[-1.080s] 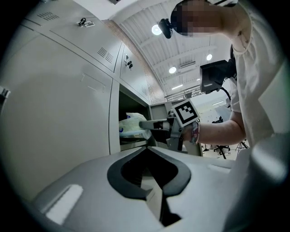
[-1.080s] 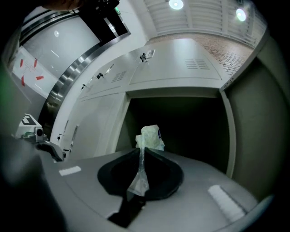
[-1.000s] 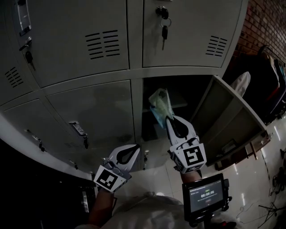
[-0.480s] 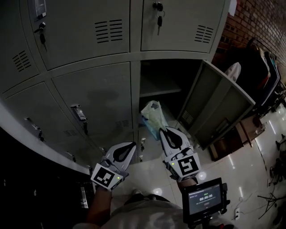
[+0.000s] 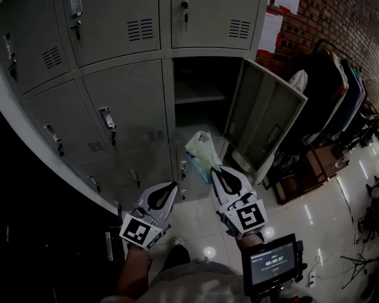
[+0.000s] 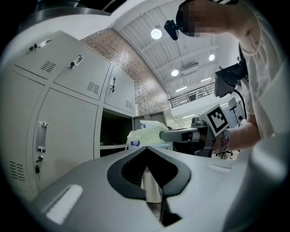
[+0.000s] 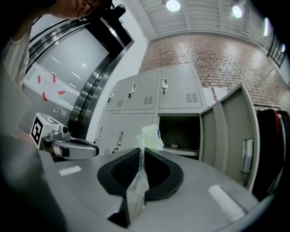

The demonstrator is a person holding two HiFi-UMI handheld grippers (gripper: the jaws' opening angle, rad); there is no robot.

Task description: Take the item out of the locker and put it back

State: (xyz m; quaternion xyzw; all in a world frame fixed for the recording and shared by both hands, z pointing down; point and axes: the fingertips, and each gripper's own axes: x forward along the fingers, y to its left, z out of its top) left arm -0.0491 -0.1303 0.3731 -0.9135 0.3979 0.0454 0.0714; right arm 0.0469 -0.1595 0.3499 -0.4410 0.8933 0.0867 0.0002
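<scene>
The only print I can nearly read is on the small screen at 5 o'clock in the head view. It shows a row of digits that looks like 00:00:06, with lines above it too small to read. The plastic bag carries a round blue mark that shows in both gripper views, but I cannot read its lettering. White sheets hang on the brick wall at 1 o'clock, and their text is illegible. One locker door at 11 o'clock has a card slot with nothing readable in it.

My right gripper is clamped on the bag, with a thin fold of pale green film pinched between its jaws. The bag stands up at 12 o'clock from the tips. It is out of the locker, in the air in front of the locker bank and just below the open compartment. It bulges, but I cannot tell what is inside it.

My left gripper sits at 9 o'clock of the right one, jaws together with nothing between them.

The compartment is dark, with a shelf across it, and I cannot make out any contents. Its door swings out toward 2 o'clock. A key hangs in the lock of the locker above.
</scene>
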